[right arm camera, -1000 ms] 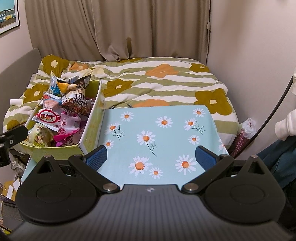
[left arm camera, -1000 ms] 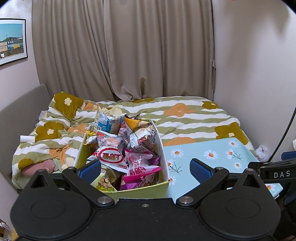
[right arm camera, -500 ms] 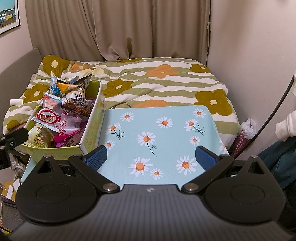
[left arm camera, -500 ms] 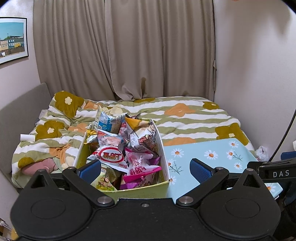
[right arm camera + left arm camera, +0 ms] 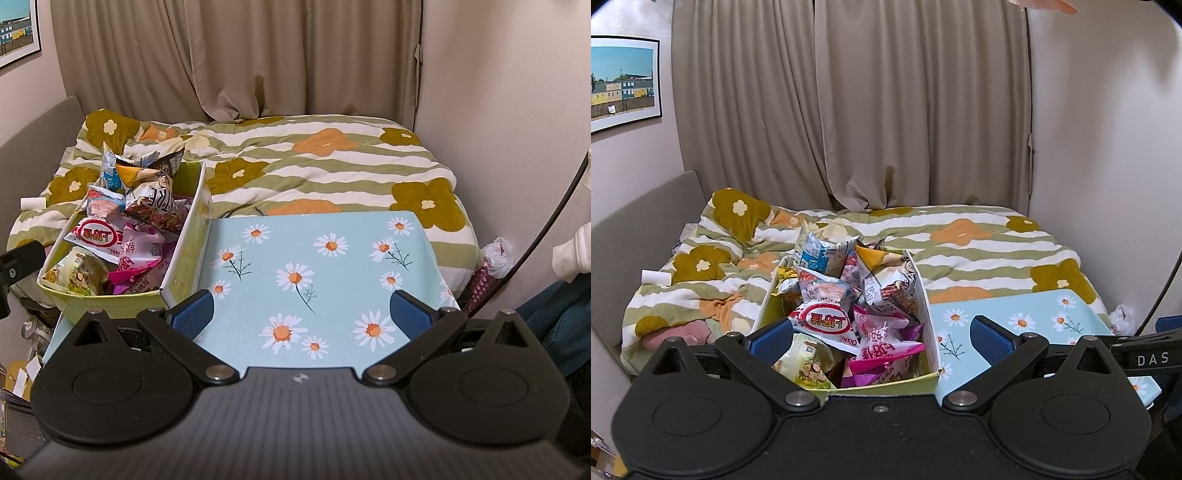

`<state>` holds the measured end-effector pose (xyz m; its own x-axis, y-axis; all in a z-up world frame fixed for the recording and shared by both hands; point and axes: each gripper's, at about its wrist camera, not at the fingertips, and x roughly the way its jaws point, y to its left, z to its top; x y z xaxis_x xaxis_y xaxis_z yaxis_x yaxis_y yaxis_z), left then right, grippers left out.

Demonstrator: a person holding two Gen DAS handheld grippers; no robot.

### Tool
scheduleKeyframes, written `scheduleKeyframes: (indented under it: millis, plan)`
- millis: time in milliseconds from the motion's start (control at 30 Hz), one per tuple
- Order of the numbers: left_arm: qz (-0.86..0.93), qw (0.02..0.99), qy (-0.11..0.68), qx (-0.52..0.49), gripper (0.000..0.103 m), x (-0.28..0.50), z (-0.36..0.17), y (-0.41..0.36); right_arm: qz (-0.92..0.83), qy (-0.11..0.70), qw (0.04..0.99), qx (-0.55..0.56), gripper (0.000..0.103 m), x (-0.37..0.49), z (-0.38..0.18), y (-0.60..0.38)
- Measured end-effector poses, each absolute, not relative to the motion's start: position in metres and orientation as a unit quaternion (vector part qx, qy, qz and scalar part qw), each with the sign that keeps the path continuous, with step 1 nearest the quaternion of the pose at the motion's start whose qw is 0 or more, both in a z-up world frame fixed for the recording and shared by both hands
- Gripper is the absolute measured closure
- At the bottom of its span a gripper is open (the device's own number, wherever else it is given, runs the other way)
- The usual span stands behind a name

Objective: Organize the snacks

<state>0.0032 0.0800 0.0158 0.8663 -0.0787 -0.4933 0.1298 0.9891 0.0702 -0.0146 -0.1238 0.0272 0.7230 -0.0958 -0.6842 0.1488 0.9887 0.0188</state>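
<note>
Left gripper (image 5: 881, 338) spread wide, nothing held, blue pads either side of the near end of the snack box (image 5: 886, 387). Right gripper (image 5: 301, 314) also spread wide and empty, hovering over the near part of the daisy-print tabletop (image 5: 332, 266).

Snack box: yellow-green cardboard, open top, sits at the left edge of the tabletop, long side running away from the grippers. Near-left corner of the box looks to overhang the table's left edge. Packed over the rim with snack bags (image 5: 122, 236): a red-and-white oval-label bag (image 5: 827, 321) near the middle, pink bags (image 5: 886, 350) toward the front right, a green-yellow bag (image 5: 809, 362) at front left, a blue-white bag (image 5: 820, 254) sticking up at the back, a brown-white bag (image 5: 155, 203) leaning on the right wall. Several tops rise above the box walls.

Tabletop right of the box is bare, all the way to its right and far edges. Far edge butts against the striped flower duvet (image 5: 314, 162) on the bed. Beyond the right edge: a wall, a black cable (image 5: 546, 229) running diagonally, a white sleeve (image 5: 570, 254) and a blue-denim leg. Left of the box: floor clutter below. Curtains (image 5: 849, 110) behind the bed.
</note>
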Motion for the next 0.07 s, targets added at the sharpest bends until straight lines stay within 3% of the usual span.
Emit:
scheduleKeyframes:
  millis: [67]
  plan:
    - [-0.053, 0.965, 0.252, 0.053, 0.0, 0.0046, 0.0161, 0.079, -0.066, 0.367, 0.927, 0.036, 0.0, -0.0134, 0.0281, -0.124]
